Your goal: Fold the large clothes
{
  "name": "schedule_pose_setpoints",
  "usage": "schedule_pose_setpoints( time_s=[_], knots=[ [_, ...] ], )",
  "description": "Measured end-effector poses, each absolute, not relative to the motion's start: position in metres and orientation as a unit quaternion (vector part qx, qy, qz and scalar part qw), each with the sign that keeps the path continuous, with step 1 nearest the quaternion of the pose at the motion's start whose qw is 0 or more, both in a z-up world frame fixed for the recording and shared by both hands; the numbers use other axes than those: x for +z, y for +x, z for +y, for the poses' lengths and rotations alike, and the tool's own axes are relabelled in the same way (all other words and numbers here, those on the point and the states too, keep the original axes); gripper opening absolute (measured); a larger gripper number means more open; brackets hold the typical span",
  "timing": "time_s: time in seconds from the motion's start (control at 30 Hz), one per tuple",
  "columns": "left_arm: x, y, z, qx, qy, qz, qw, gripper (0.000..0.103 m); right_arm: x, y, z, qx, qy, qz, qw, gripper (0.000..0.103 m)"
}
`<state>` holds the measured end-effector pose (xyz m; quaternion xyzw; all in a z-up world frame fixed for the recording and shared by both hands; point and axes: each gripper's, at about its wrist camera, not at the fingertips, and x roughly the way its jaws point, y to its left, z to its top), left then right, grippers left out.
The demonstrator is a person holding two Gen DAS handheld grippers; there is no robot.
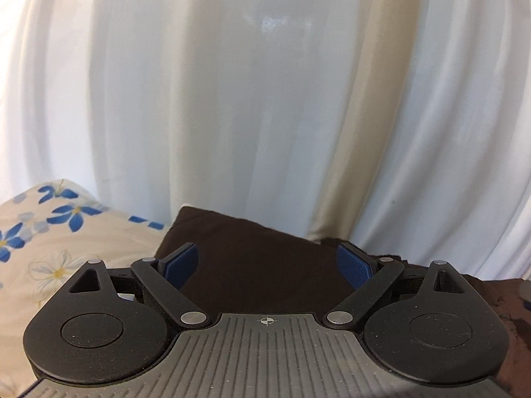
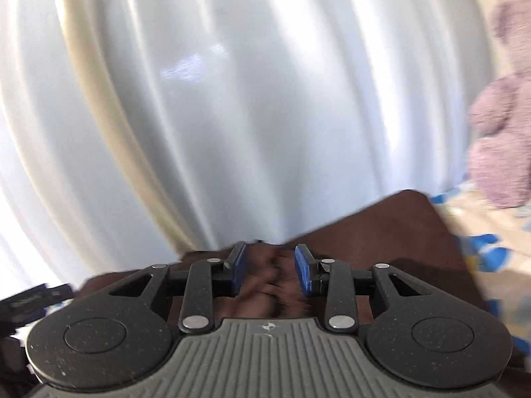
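**Brown garment on the floral bed, both grippers over it**

Fabric of the brown garment (image 1: 252,265) fills the lower middle of the left wrist view, lying on the floral bedsheet (image 1: 66,248) at lower left, with white curtains (image 1: 232,99) behind. The left gripper (image 1: 267,263) has its fingers wide apart, nothing between them. In the blurred right wrist view, the right gripper (image 2: 270,273) has its fingers partly apart around bunched garment folds; whether the pads touch the cloth cannot be told. A purple teddy bear (image 2: 501,116) sits at the right edge.
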<state>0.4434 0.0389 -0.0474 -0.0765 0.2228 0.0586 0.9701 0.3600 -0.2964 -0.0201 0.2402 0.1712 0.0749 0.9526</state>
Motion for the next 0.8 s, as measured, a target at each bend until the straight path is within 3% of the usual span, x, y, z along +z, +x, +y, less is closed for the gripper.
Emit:
schedule_pose_setpoints(
  time_s=[0.03,0.1,0.23,0.3,0.6,0.8],
  knots=[
    [-0.053,0.452,0.034,0.061,-0.074,0.222,0.970,0.095,-0.021,0.376,-0.286,0.090,0.246,0.184,0.947,0.032],
    [-0.068,0.465,0.029,0.067,-0.070,0.228,0.969,0.095,-0.029,0.408,-0.259,0.102,0.228,0.218,0.943,0.020],
    [-0.103,0.475,0.031,0.081,-0.062,0.243,0.965,0.095,-0.057,0.449,-0.230,0.066,0.126,0.257,0.956,0.013],
    [-0.118,0.476,0.026,0.069,-0.030,0.245,0.966,0.098,-0.076,0.453,-0.235,0.055,0.096,0.254,0.961,0.000],
    [-0.126,0.484,0.025,0.056,-0.005,0.285,0.957,0.103,-0.074,0.434,-0.233,0.067,0.046,0.256,0.963,0.000],
    [-0.104,0.436,0.018,0.053,-0.006,0.299,0.953,0.103,-0.060,0.380,-0.238,0.105,0.077,0.252,0.959,0.000]
  ],
)
